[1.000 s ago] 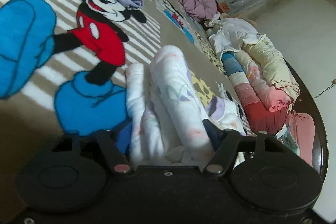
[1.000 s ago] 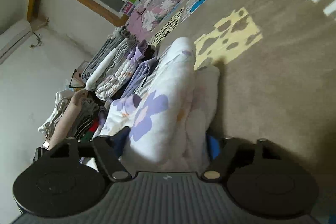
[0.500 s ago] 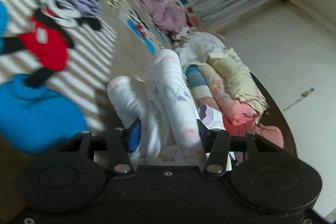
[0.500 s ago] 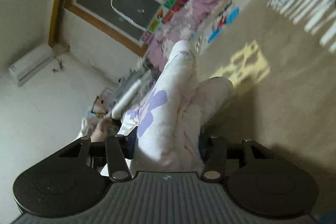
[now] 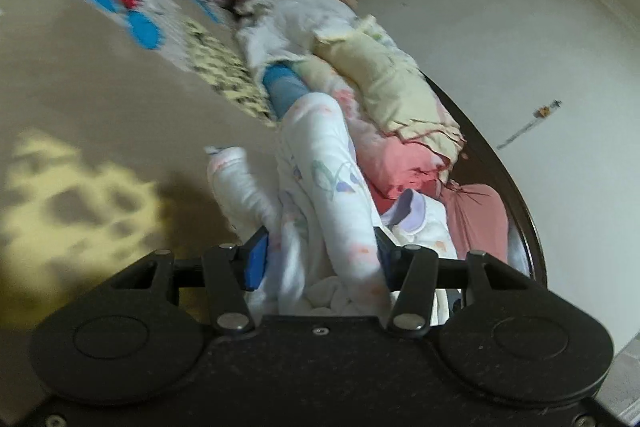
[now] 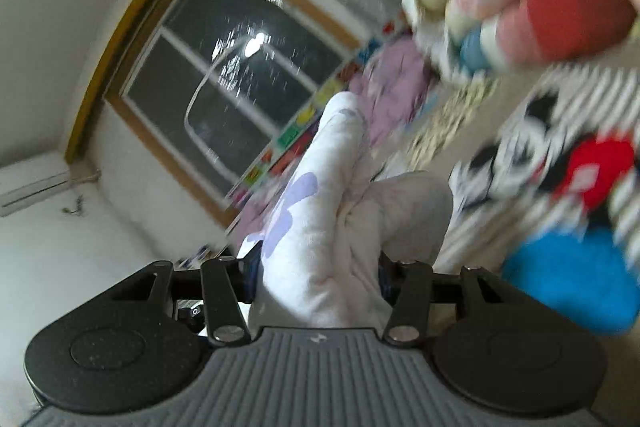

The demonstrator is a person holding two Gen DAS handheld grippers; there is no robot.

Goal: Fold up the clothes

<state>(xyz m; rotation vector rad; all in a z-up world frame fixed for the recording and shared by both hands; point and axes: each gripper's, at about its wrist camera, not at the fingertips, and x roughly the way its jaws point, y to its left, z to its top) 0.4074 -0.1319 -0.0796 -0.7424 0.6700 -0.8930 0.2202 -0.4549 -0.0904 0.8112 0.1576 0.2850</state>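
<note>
The left gripper (image 5: 318, 259) is clamped on a bunched white floral garment (image 5: 328, 187), its blue-padded fingers (image 5: 256, 261) pressing the folds from either side. The right gripper (image 6: 318, 277) grips the same white floral garment (image 6: 320, 227) at another spot, cloth bulging up between its fingers. The garment is lifted above a tan cartoon-print blanket (image 5: 100, 99). Just beyond it, in the left view, sits a pile of folded clothes (image 5: 384, 115) in cream, pink and blue, along a dark curved bed edge (image 5: 500, 171). The right view is blurred, showing a dark window (image 6: 224, 95) and a lilac heap of fabric (image 6: 396, 87).
</note>
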